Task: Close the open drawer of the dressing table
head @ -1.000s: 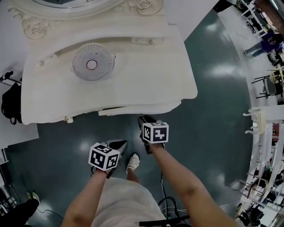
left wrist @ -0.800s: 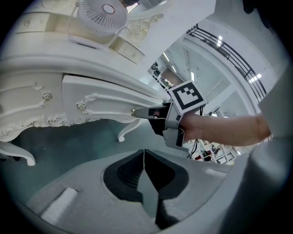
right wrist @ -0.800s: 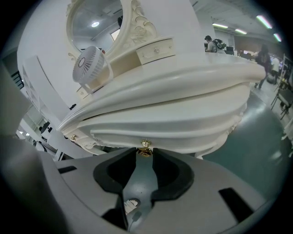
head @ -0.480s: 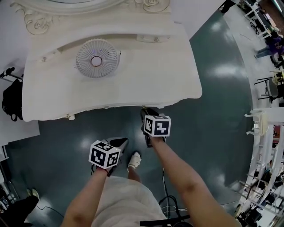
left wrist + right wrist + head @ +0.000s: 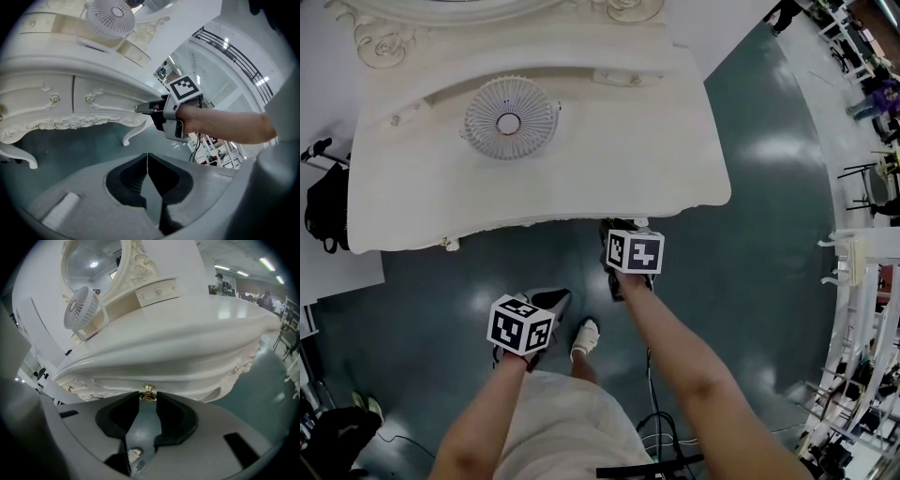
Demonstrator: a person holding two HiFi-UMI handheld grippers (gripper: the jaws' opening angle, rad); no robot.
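The cream dressing table (image 5: 581, 178) fills the top of the head view. Its drawer front (image 5: 105, 98) sits nearly flush under the tabletop edge in the left gripper view. My right gripper (image 5: 149, 398) is shut on the drawer's gold knob (image 5: 149, 391), its pads against both sides. In the head view that gripper (image 5: 615, 229) is at the table's front edge, and it also shows in the left gripper view (image 5: 140, 108). My left gripper (image 5: 147, 157) hangs lower and apart from the table (image 5: 551, 302), jaws shut with nothing between them.
A white fan (image 5: 510, 117) stands on the tabletop. A black bag (image 5: 323, 211) lies left of the table. The person's white shoe (image 5: 584, 339) and cables (image 5: 661, 431) are on the dark floor below. White railings (image 5: 862, 309) run along the right.
The right gripper moved toward the table with the knob, and the drawer that stuck out from under the tabletop slid in. The left gripper stayed put.
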